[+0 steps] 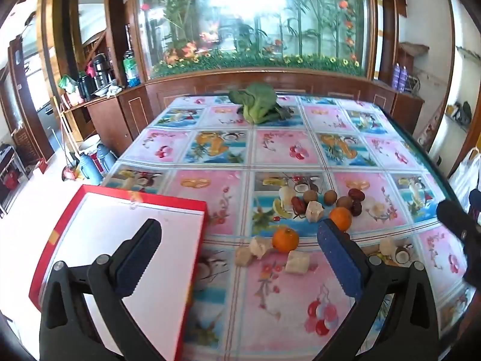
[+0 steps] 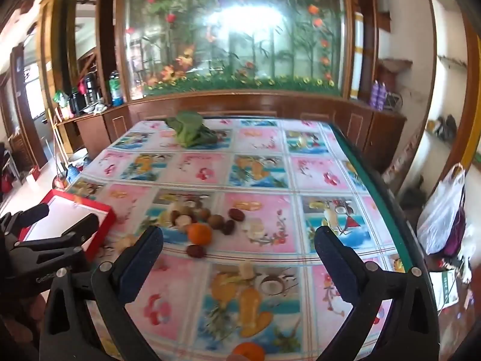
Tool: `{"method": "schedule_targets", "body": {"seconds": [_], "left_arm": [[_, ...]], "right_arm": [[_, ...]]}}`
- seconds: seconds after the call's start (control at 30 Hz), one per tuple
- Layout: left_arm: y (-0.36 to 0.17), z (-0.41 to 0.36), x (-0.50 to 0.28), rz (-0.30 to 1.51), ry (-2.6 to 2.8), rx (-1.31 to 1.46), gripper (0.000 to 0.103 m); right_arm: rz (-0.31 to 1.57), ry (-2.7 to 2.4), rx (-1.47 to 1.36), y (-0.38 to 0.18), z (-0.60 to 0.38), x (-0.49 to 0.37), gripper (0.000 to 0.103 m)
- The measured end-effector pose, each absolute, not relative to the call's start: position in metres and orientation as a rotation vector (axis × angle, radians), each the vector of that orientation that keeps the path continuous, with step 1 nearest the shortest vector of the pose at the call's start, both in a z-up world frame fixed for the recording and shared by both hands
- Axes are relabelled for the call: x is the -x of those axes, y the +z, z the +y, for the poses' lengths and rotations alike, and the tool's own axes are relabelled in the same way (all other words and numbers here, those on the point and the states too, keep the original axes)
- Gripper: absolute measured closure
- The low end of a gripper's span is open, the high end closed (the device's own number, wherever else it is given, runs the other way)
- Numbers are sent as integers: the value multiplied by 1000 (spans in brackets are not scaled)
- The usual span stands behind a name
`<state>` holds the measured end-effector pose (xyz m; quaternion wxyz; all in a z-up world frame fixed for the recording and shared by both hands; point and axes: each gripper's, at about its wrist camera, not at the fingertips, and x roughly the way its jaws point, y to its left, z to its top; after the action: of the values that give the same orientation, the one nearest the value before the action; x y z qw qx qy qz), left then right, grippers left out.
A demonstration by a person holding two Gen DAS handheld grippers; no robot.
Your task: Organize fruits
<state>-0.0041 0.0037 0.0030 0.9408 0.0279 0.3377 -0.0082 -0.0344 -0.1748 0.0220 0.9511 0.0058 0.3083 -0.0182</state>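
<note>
Loose fruit lies in a cluster mid-table: two oranges [image 1: 285,239] [image 1: 340,218], dark red dates [image 1: 356,195], brown longans [image 1: 330,197] and pale peeled chunks [image 1: 297,261]. A red box [image 1: 135,240] with a white inside sits at the table's left edge. My left gripper [image 1: 240,255] hangs open above the table, its left finger over the box and nothing between its fingers. My right gripper [image 2: 239,258] is open and bare over the near part of the table, short of an orange [image 2: 200,233] and a date [image 2: 196,251]. Another orange [image 2: 248,352] shows at the bottom edge.
A leafy green vegetable [image 1: 255,102] lies at the far end of the patterned tablecloth [image 1: 282,150]. A wooden cabinet with a large glass panel [image 1: 252,24] stands behind the table. Flasks [image 1: 90,162] stand on the floor at left, and a white plastic bag [image 2: 442,219] hangs at right.
</note>
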Motion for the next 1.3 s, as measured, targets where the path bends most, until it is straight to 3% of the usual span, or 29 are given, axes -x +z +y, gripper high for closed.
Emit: {"method": "schedule_targets", "body": {"seconds": [0.37,1.3], "left_arm": [[19,25,27,625,-21,-31,0],[8,24,26,704,-21,-36,0]], "right_arm": [[605,-25,6,31,-159,43,3],[605,14,-1,35,-152,48,3]]}}
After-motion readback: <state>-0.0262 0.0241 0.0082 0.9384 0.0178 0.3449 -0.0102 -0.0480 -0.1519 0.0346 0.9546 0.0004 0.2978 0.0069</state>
